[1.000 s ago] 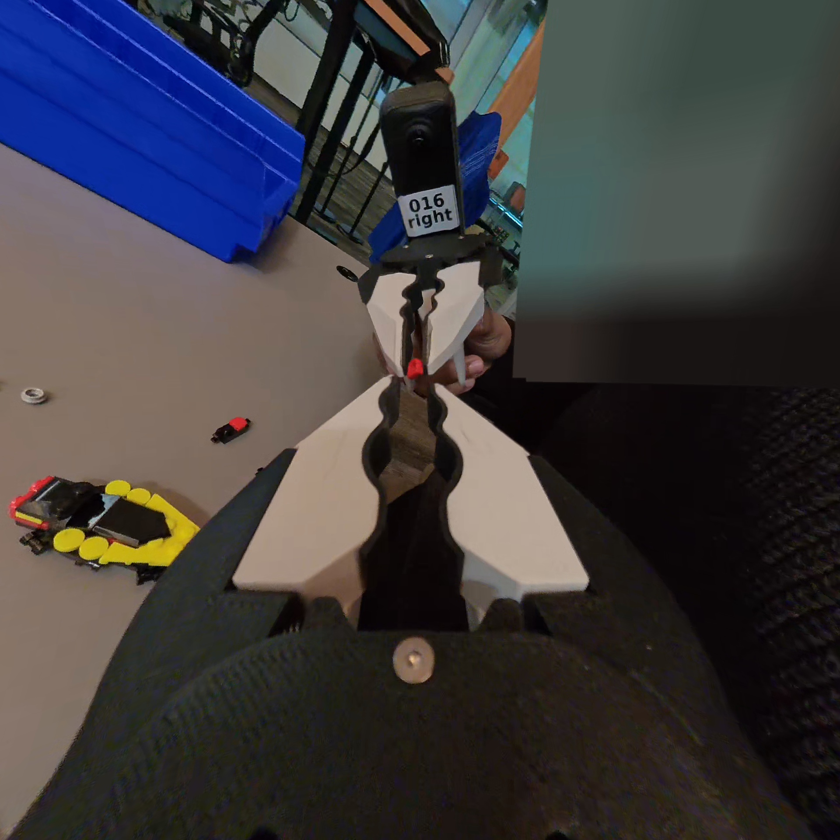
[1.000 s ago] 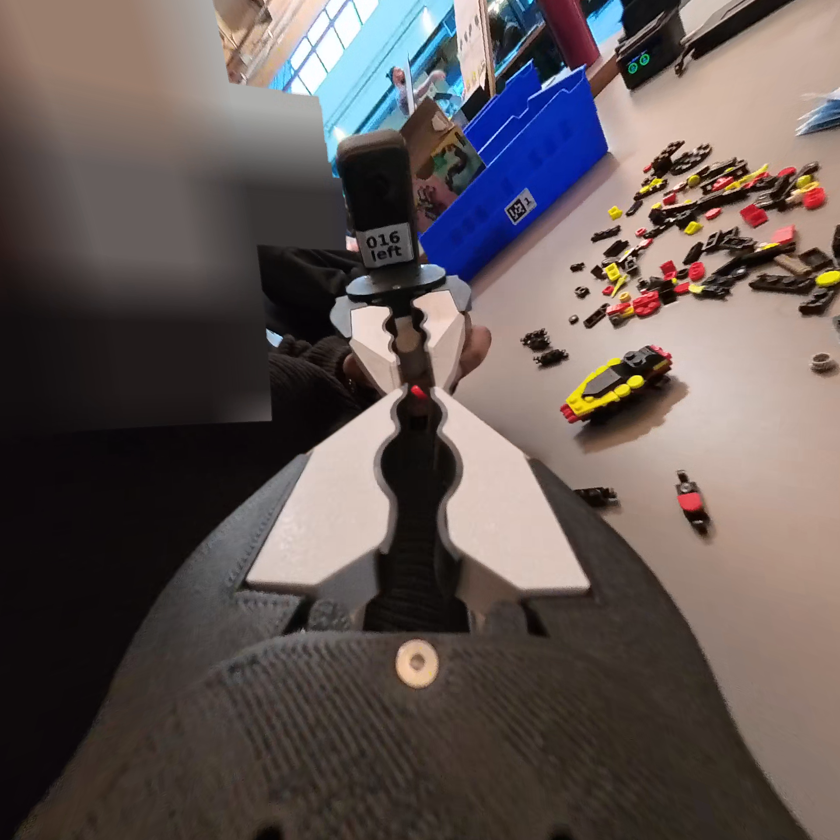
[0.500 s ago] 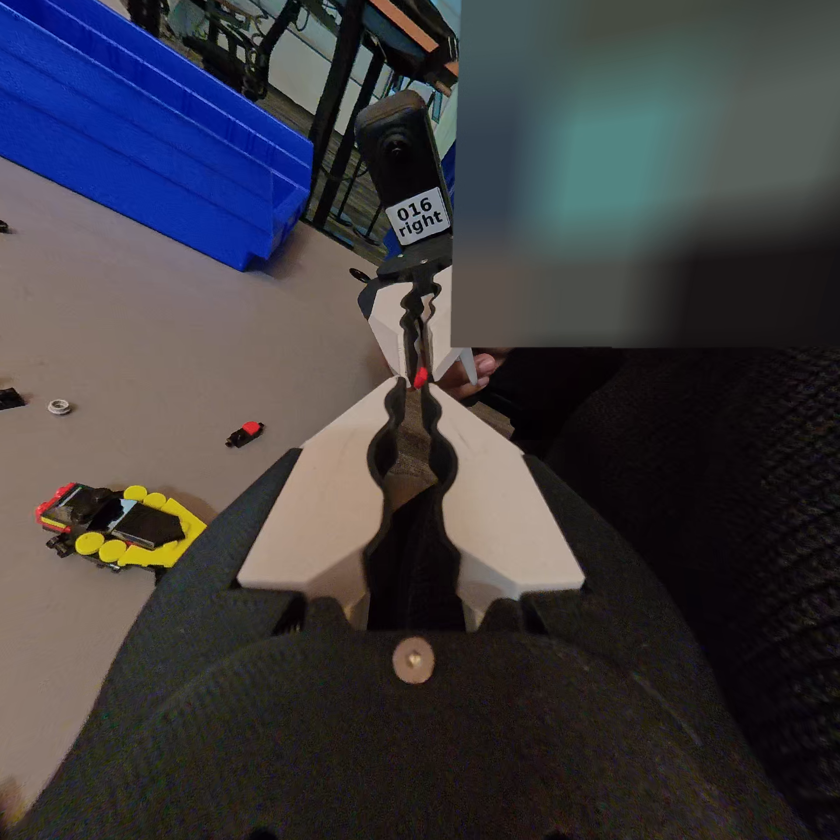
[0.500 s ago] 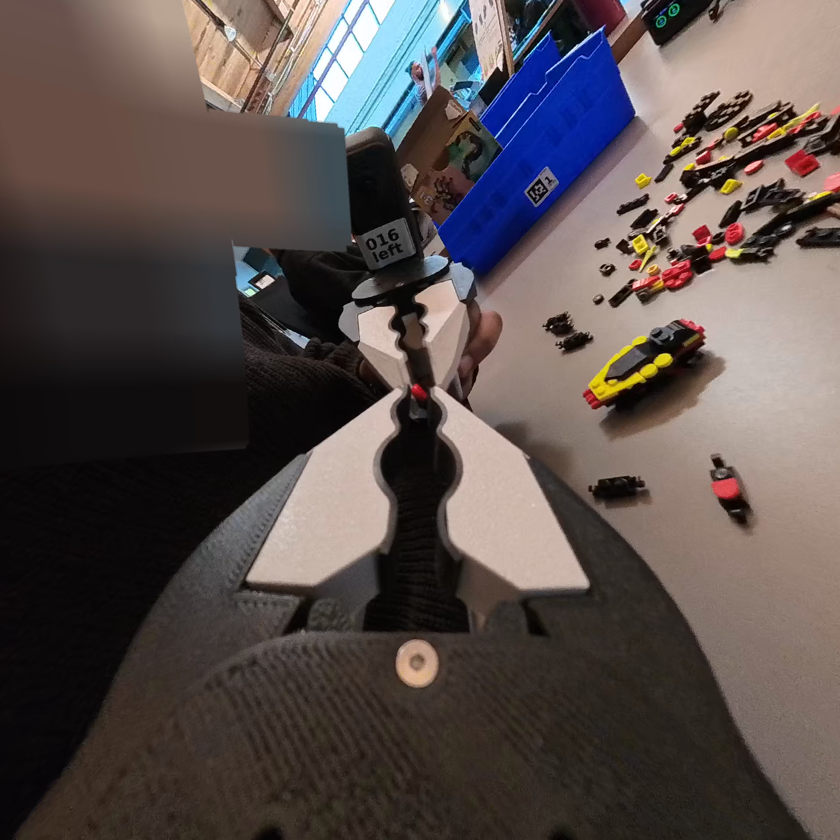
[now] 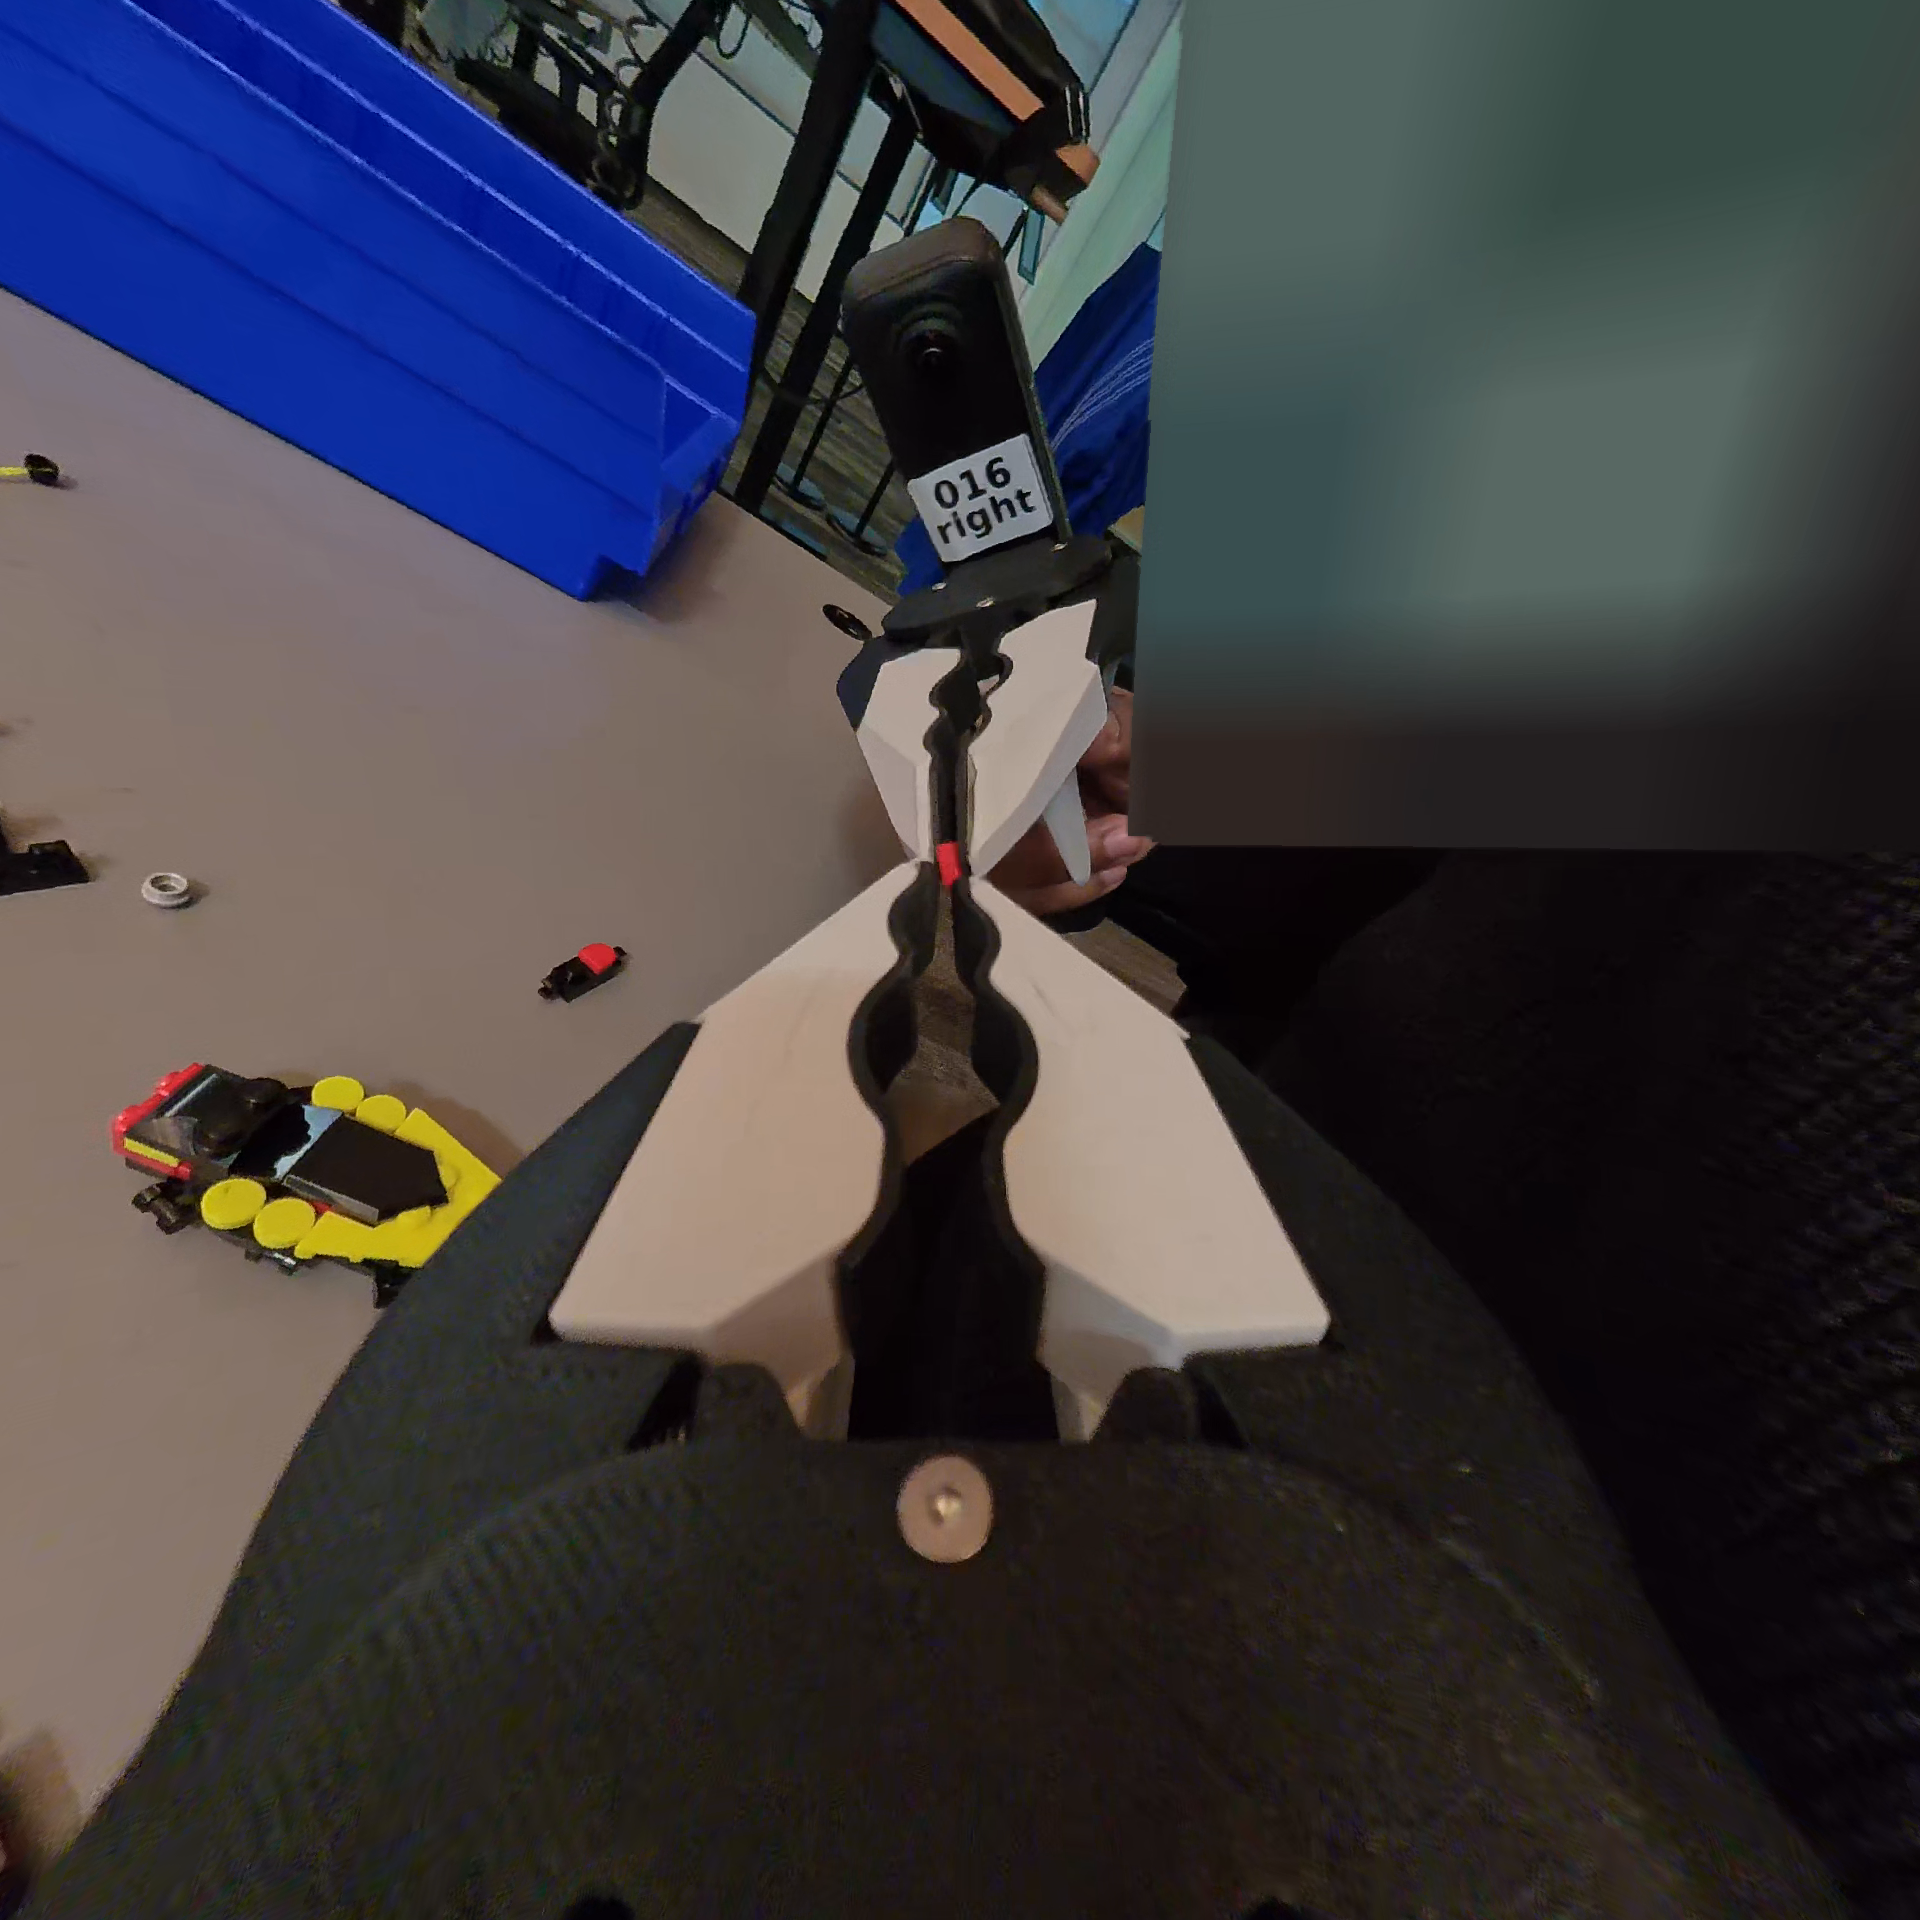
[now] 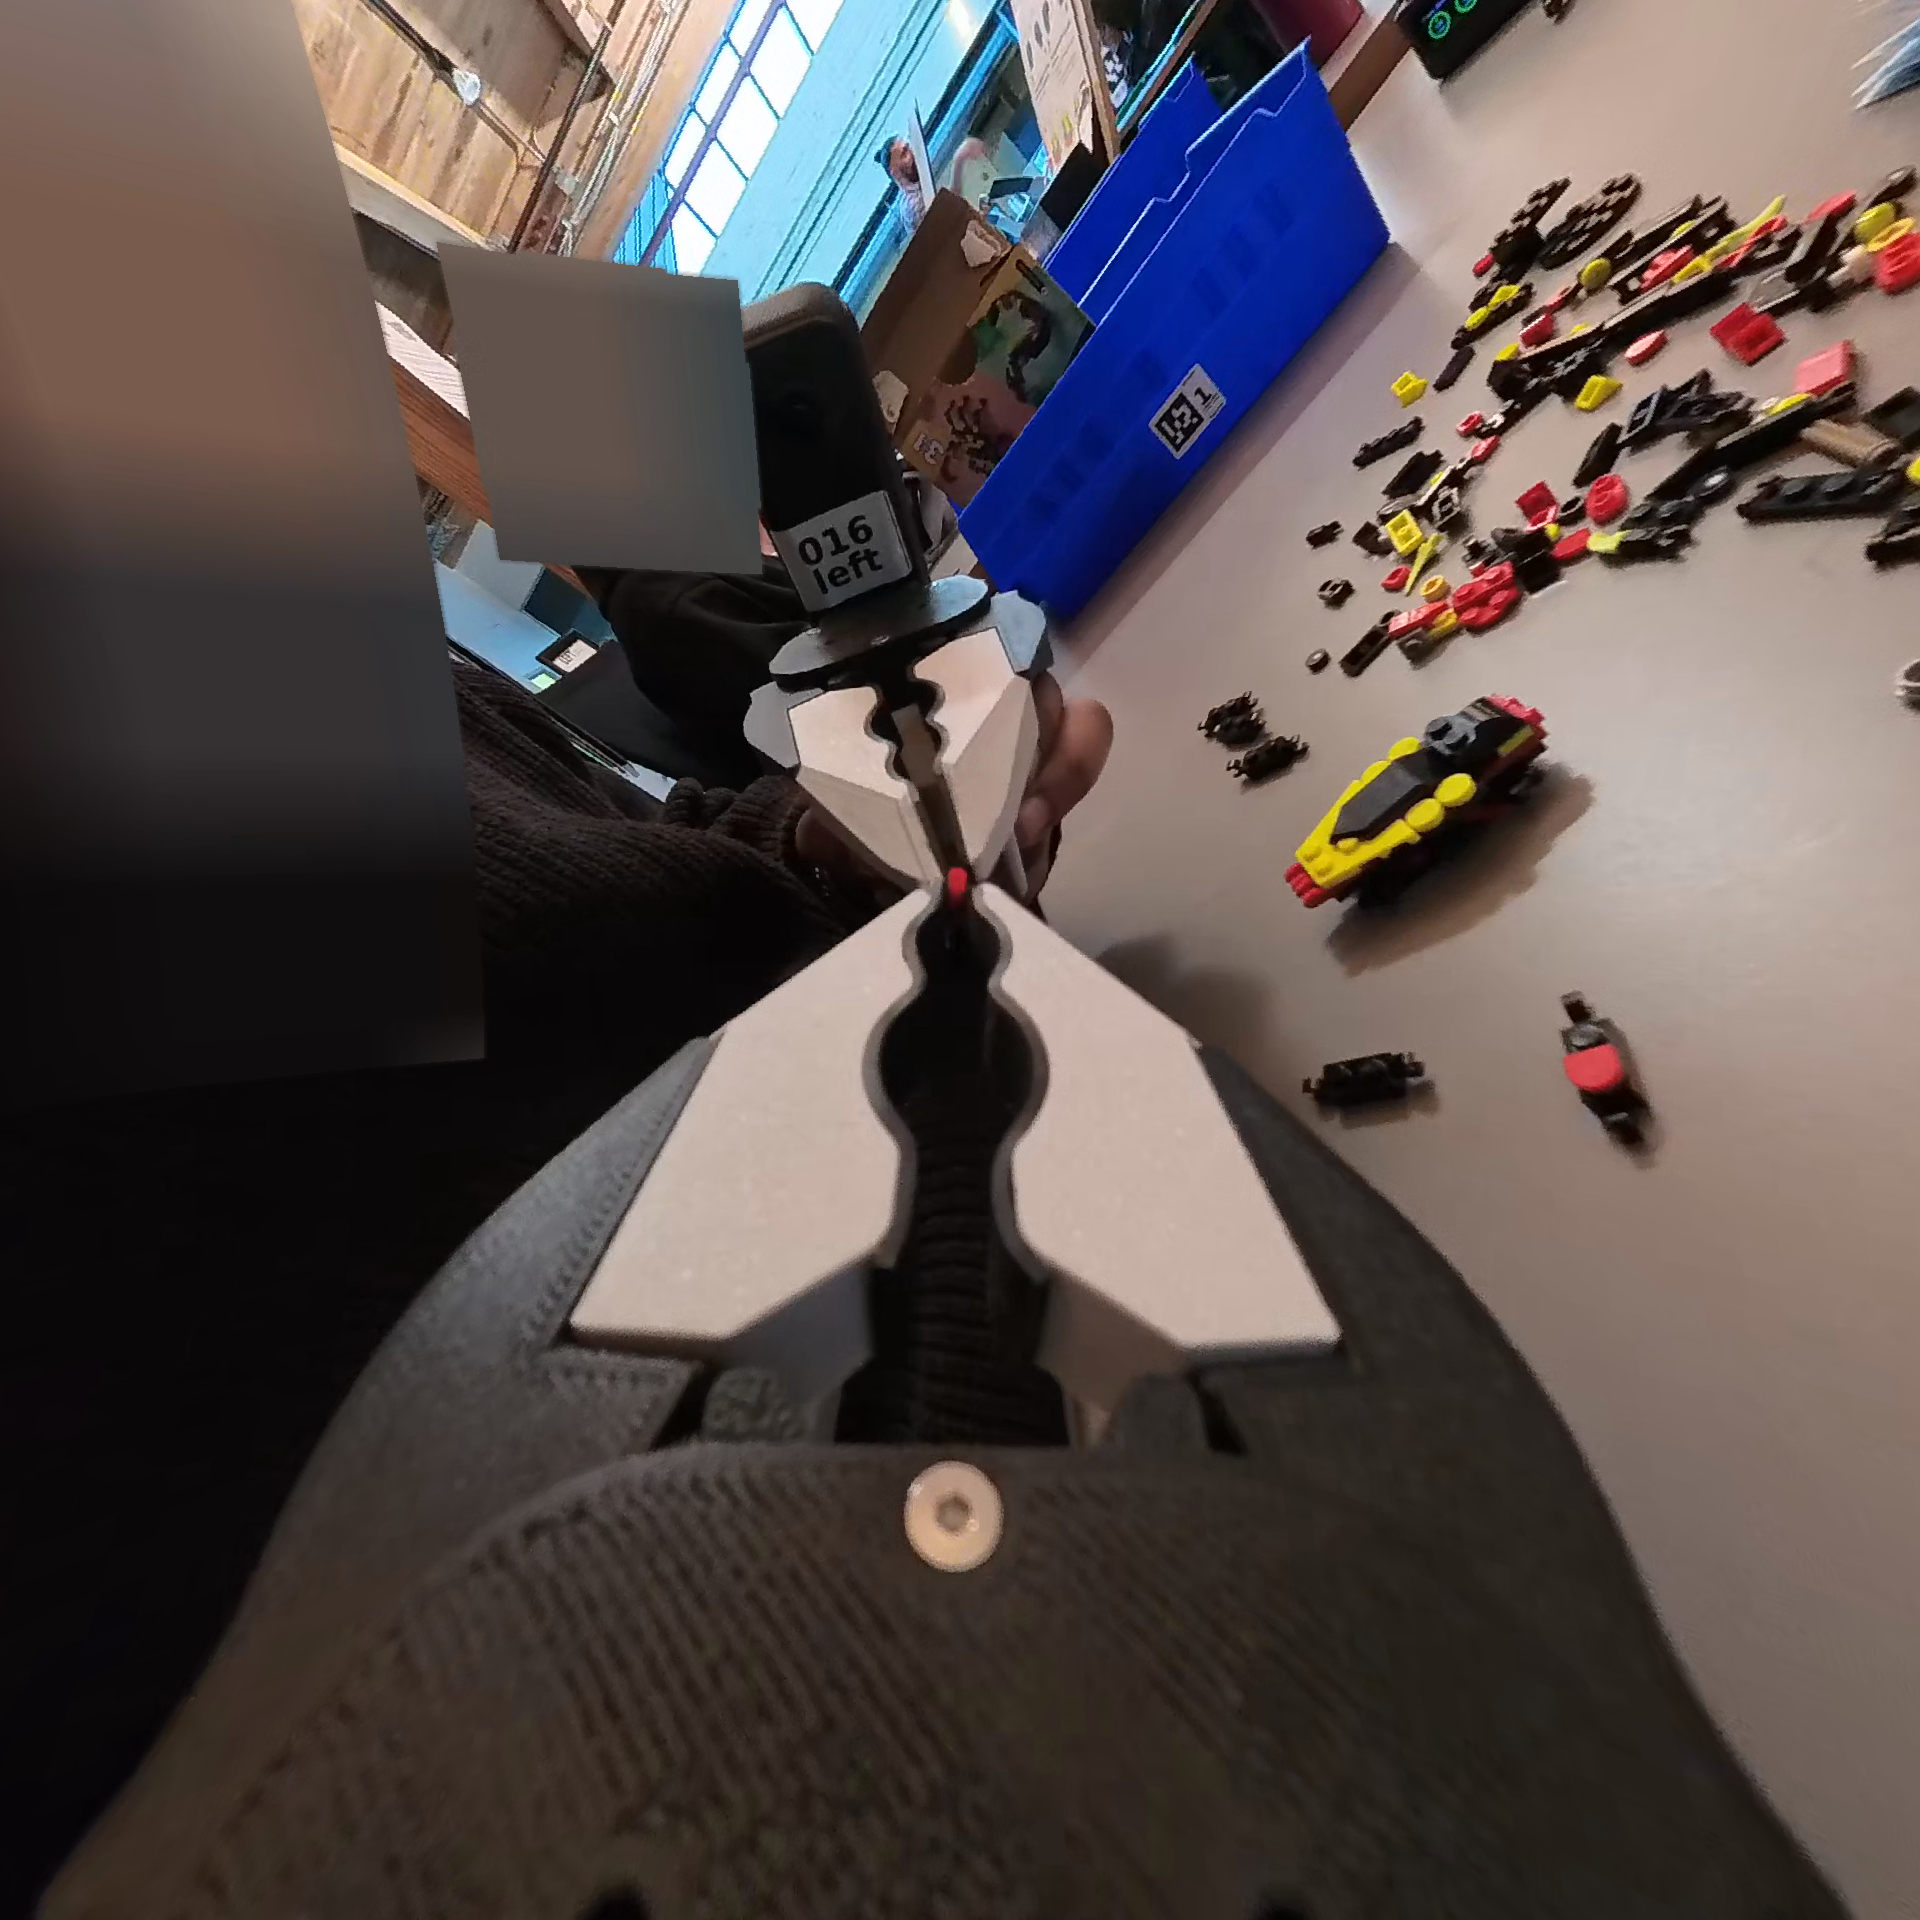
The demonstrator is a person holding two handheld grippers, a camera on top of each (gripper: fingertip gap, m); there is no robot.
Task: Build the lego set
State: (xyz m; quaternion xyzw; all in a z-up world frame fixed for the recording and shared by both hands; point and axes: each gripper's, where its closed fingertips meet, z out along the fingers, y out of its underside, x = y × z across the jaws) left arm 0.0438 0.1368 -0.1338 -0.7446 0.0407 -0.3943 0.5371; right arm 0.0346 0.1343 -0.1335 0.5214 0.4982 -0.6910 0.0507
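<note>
My two grippers meet tip to tip in the air in front of a person in a dark sweater. A small red piece sits just where the tips meet. In the left wrist view my left gripper is shut, with its tips pinching the near end of the piece. The right gripper faces it, also closed on the piece. In the right wrist view the red piece sits between the tips of my right gripper, which is shut. The left gripper comes down onto it from above.
A yellow and black brick car lies on the grey table. A small black and red piece lies near it. Blue bins stand at the table's edge. Several loose bricks are scattered farther off. The grippers are tip to tip, or close to it.
My left jaws have narrowed from a visible gap to shut at the red piece. The right jaws have also tightened. Both grippers stayed tip to tip and shifted slightly.
</note>
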